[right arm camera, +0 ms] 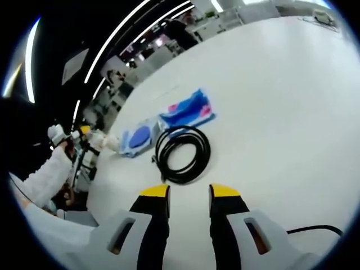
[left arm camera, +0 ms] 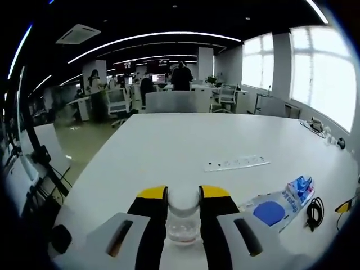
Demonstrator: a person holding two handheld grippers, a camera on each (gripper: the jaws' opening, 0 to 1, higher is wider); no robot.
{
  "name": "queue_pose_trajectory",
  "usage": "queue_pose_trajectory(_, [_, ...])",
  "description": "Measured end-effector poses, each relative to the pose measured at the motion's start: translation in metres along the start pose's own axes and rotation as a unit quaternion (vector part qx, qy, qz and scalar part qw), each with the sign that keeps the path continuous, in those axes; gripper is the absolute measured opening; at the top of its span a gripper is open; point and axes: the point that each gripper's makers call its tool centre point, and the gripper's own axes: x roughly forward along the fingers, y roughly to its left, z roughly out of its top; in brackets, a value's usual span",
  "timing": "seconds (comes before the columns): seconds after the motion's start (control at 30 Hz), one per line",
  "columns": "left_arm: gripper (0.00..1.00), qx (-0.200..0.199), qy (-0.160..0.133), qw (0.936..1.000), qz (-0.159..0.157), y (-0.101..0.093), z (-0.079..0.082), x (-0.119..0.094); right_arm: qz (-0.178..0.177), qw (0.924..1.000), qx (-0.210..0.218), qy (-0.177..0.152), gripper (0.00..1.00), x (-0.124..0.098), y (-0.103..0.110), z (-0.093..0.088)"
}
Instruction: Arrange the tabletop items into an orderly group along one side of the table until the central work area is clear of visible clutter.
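Note:
My left gripper (left arm camera: 184, 194) is shut on a small clear cup (left arm camera: 183, 218), held between its yellow-tipped jaws above the near edge of the white table (left arm camera: 169, 146). To its right lie a blue and white plastic packet (left arm camera: 279, 203) and a coiled black cable (left arm camera: 314, 210). A white power strip (left arm camera: 236, 163) lies further out on the table. In the right gripper view, my right gripper (right arm camera: 189, 194) stands open with nothing between its jaws, just short of the coiled black cable (right arm camera: 183, 154). The blue packet (right arm camera: 169, 121) lies beyond the coil.
A grey chair (left arm camera: 177, 101) stands at the table's far edge, and small items (left arm camera: 326, 134) lie at the far right. A person's white sleeve (right arm camera: 48, 174) shows at the left of the right gripper view. A thin black cord (right arm camera: 309, 229) runs along the bottom right.

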Motion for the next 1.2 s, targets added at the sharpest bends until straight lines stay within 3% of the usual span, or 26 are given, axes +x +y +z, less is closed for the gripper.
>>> queue_pose_trajectory(0.43, [0.21, 0.000, 0.004, 1.0000, 0.007, 0.002, 0.000, 0.000, 0.009, 0.9998, -0.015, 0.004, 0.26, 0.003, 0.012, -0.001])
queue_pose_trajectory(0.5, [0.28, -0.003, 0.003, 1.0000, 0.001, 0.001, 0.000, -0.003, 0.014, 0.9997, -0.019, -0.001, 0.28, 0.003, 0.013, 0.001])
queue_pose_trajectory(0.6, [0.47, -0.012, -0.009, 0.9999, -0.004, 0.001, -0.002, -0.009, 0.027, 0.9986, -0.042, -0.016, 0.32, 0.002, 0.022, 0.008])
queue_pose_trajectory(0.63, [0.52, -0.015, -0.011, 0.9997, -0.018, -0.003, -0.004, -0.013, 0.029, 0.9978, -0.057, -0.018, 0.33, 0.002, 0.024, 0.010])
queue_pose_trajectory(0.8, [0.66, -0.007, -0.004, 0.9989, -0.045, -0.008, -0.027, -0.032, 0.030, 0.9955, -0.088, -0.021, 0.41, 0.002, 0.027, 0.016])
queue_pose_trajectory(0.87, [0.83, 0.006, -0.009, 0.9984, -0.056, -0.011, -0.036, -0.037, 0.029, 0.9951, -0.092, -0.020, 0.45, 0.002, 0.027, 0.018])
queue_pose_trajectory(0.93, [0.91, -0.002, 0.012, 0.9974, -0.071, -0.013, -0.051, -0.044, 0.025, 0.9948, -0.097, -0.016, 0.51, 0.003, 0.026, 0.018])
queue_pose_trajectory(1.03, [0.94, -0.021, 0.027, 0.9962, -0.080, -0.012, -0.067, -0.052, 0.024, 0.9947, -0.099, -0.007, 0.60, 0.004, 0.025, 0.015])
queue_pose_trajectory(1.13, [0.88, -0.026, 0.042, 0.9959, -0.076, -0.010, -0.083, -0.062, 0.027, 0.9952, -0.094, 0.010, 0.61, 0.003, 0.024, 0.010])
queue_pose_trajectory(1.2, [0.93, -0.024, 0.053, 0.9950, -0.081, -0.013, -0.095, -0.070, 0.029, 0.9951, -0.094, 0.010, 0.62, 0.002, 0.024, 0.009])
